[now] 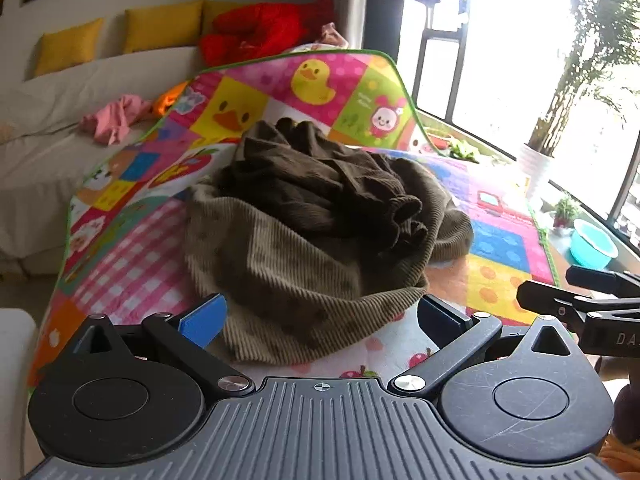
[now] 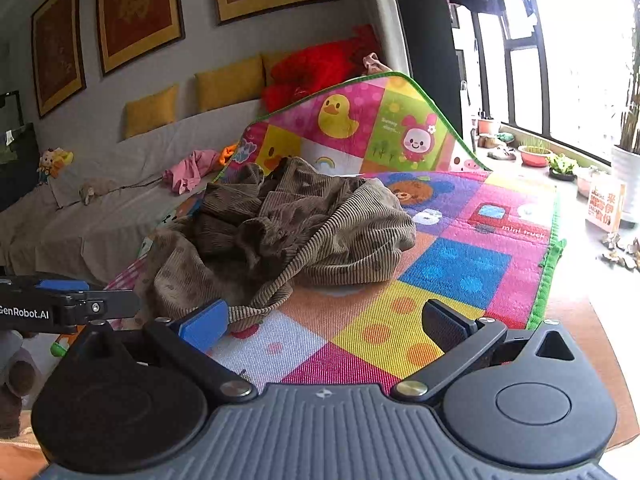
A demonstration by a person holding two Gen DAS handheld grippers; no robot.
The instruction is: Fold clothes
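Brown corduroy garment (image 1: 316,216), ribbed, faintly dotted, sits as one crumpled heap on the bright patchwork cartoon-print play mat (image 1: 500,240), dead ahead of the left gripper (image 1: 320,320) and ahead-left of the right gripper (image 2: 324,324). Not folded as it lies: darker inside-out parts are bunched on top, with the lighter shell underneath.

Left gripper: jaws wide, holding nothing; the garment's near hem lies in the gap between its fingers but isn't pinched. Right gripper: jaws wide, holding nothing; a ribbed hem edge sits just by its left blue pad (image 2: 202,326), and I can't tell if it touches.

Risks, my read:
- Grabbing the heap blind could pinch several layers at once, so it lifts as a clump and won't spread flat.
- A sleeve or leg buried in the bunch could stay twisted inside any fold.
- Closing low may catch the mat along with the cloth and drag it; its far end already stands curled up.
- The two grippers are close side by side, so a collision is possible if both go for the same hem.
- Can't tell the garment type from here, so seams and corners are guesswork.

Counts: 1 brown garment, 2 grippers, 1 mat. Beyond the mat: 1 pale sofa (image 1: 48,148), 2 mustard yellow cushions clearly showing, 1 pink cloth (image 1: 116,118), 1 red padded garment (image 1: 256,32).
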